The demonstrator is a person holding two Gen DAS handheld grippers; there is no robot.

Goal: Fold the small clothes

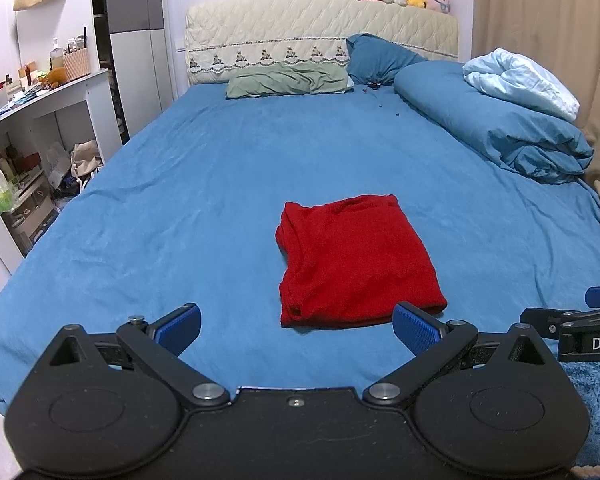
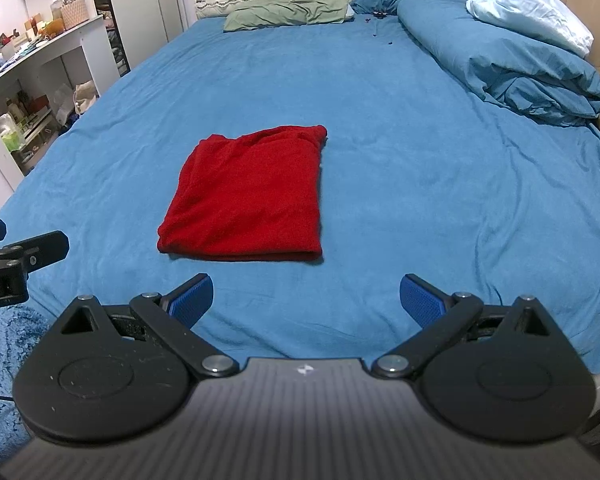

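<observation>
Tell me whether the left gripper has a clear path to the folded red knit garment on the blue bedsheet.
Probably yes. The left gripper is open and empty, and only bare blue bedsheet lies between it and the folded red knit garment just ahead.

bare blue sheet [image 2: 400,160] rings the red garment [image 2: 248,196]; rolled duvet [image 2: 512,60] crowds the far right.

A plain red garment [image 1: 354,260] is seen on a solid blue bed [image 1: 204,184]. A sage green pillow [image 1: 288,82] and a cream quilted headboard [image 1: 320,28] with an embroidered border are shown. The fingers [image 1: 416,330] are padded in textured blue.
</observation>
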